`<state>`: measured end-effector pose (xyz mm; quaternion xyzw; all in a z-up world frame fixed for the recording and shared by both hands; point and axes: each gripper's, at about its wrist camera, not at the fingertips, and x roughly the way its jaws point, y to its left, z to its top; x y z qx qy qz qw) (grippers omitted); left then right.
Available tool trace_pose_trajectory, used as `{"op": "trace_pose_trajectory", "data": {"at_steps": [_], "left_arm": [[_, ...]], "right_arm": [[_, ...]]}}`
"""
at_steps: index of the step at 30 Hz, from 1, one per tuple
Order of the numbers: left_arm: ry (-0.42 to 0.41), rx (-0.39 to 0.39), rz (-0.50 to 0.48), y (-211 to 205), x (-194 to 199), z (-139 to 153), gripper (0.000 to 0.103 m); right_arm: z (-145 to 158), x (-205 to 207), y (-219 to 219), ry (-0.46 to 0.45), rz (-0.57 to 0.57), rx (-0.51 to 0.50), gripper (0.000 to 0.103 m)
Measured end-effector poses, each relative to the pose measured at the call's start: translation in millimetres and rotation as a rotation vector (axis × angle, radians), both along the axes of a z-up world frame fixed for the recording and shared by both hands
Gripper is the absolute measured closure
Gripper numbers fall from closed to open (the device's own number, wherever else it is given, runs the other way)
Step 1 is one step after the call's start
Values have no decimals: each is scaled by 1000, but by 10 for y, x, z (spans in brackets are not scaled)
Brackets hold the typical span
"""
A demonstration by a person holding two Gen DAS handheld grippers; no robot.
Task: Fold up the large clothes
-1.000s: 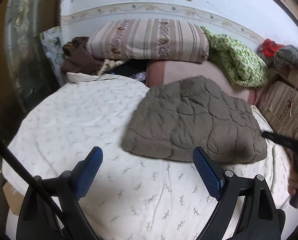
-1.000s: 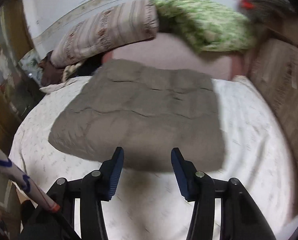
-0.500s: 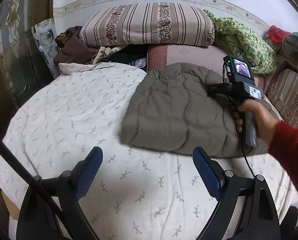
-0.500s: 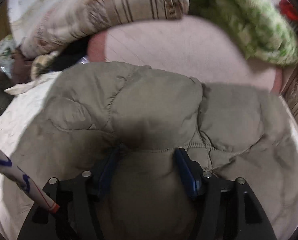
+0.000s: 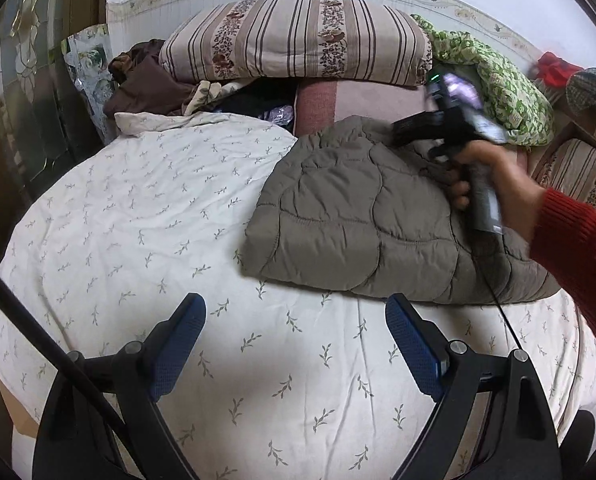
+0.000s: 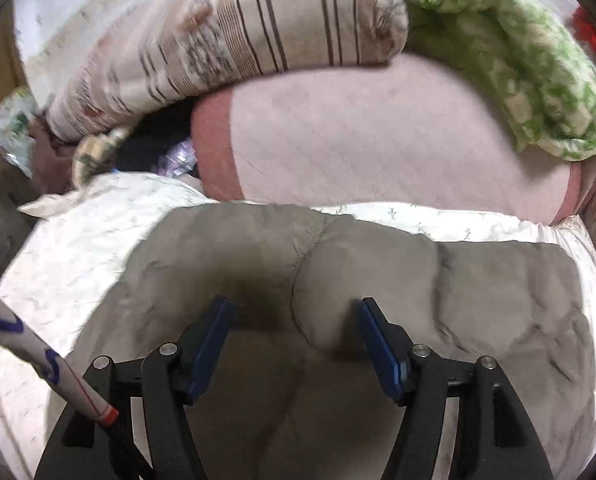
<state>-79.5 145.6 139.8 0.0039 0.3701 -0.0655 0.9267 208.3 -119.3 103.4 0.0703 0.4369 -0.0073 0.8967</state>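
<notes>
A grey-brown quilted padded garment [image 5: 358, 216] lies folded into a thick rectangle on the white leaf-print bed cover [image 5: 137, 216]. My left gripper [image 5: 295, 340] is open and empty, hovering over the cover just in front of the garment's near edge. My right gripper [image 6: 293, 332] is open, low over the far part of the garment [image 6: 378, 280], with quilted fabric bulging between its blue pads; it also shows in the left wrist view [image 5: 450, 128], held by a hand in a red sleeve.
A striped folded quilt [image 5: 298, 40] rests on a pink blanket [image 5: 358, 96] at the head of the bed. A green patterned quilt [image 5: 498, 80] lies to the right, brown clothes [image 5: 145, 84] to the left, a striped cushion [image 5: 578, 172] at the right edge.
My right gripper has moved forward over the garment towards its far edge and lifted slightly off the fabric. My left gripper has stayed nearly in place, open.
</notes>
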Motion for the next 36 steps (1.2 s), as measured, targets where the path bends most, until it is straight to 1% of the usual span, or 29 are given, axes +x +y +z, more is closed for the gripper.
{"op": "trace_pose_trajectory", "data": {"at_steps": [2, 4, 6, 7, 9, 10, 12, 13, 15, 17, 19, 20, 22, 23, 25, 27, 28, 30, 33, 35, 36], "left_arm": [[12, 4, 4, 21, 5, -37, 12], [23, 1, 6, 43, 4, -71, 12], [37, 3, 10, 57, 14, -101, 12], [43, 2, 11, 60, 13, -112, 12], [47, -7, 11, 70, -1, -110, 12], [45, -12, 11, 74, -16, -106, 12], [44, -12, 10, 69, -48, -100, 12], [42, -9, 8, 61, -63, -98, 12], [38, -1, 4, 34, -94, -94, 12], [40, 4, 4, 12, -104, -99, 12], [48, 1, 6, -4, -92, -113, 12], [57, -3, 6, -16, -87, -121, 12], [67, -7, 4, -29, -83, -120, 12], [68, -5, 4, -40, -90, -107, 12], [56, 8, 7, -59, -122, -69, 12], [52, 15, 12, -65, -148, -40, 12], [53, 12, 12, -67, -161, -32, 12], [58, 7, 10, -64, -179, -27, 12], [63, 15, 9, -72, -191, -35, 12], [65, 17, 12, -80, -197, -46, 12], [66, 17, 14, -89, -200, -47, 12]], "right_arm": [[-229, 225, 52, 54, -6, -29, 23], [-334, 351, 54, 69, -7, -45, 20], [-337, 395, 46, 78, -4, -46, 19], [-291, 381, 38, 79, -3, -48, 19], [-114, 243, -21, 39, -7, -30, 19], [1, 105, -71, 3, -5, -6, 19], [155, -119, -155, -31, -5, 4, 19], [217, -276, -235, -45, -8, -4, 19], [240, -461, -372, -62, -25, -37, 19], [136, -570, -568, -64, -73, -119, 18], [-83, -537, -723, -11, -97, -156, 18], [-221, -499, -822, 10, -100, -139, 16], [-397, -419, -1005, 7, -127, -51, 13], [-423, -390, -1033, 8, -133, -39, 12], [-424, -333, -1003, 26, -126, -57, 11], [-332, -347, -946, 37, -117, -94, 11], [-269, -397, -923, 28, -114, -97, 11], [-64, -675, -918, -36, -107, -87, 11], [175, -1285, -964, -118, -61, -56, 11], [206, -1707, -1032, -141, -34, -21, 11], [181, -1849, -1080, -141, -31, -6, 11]]}}
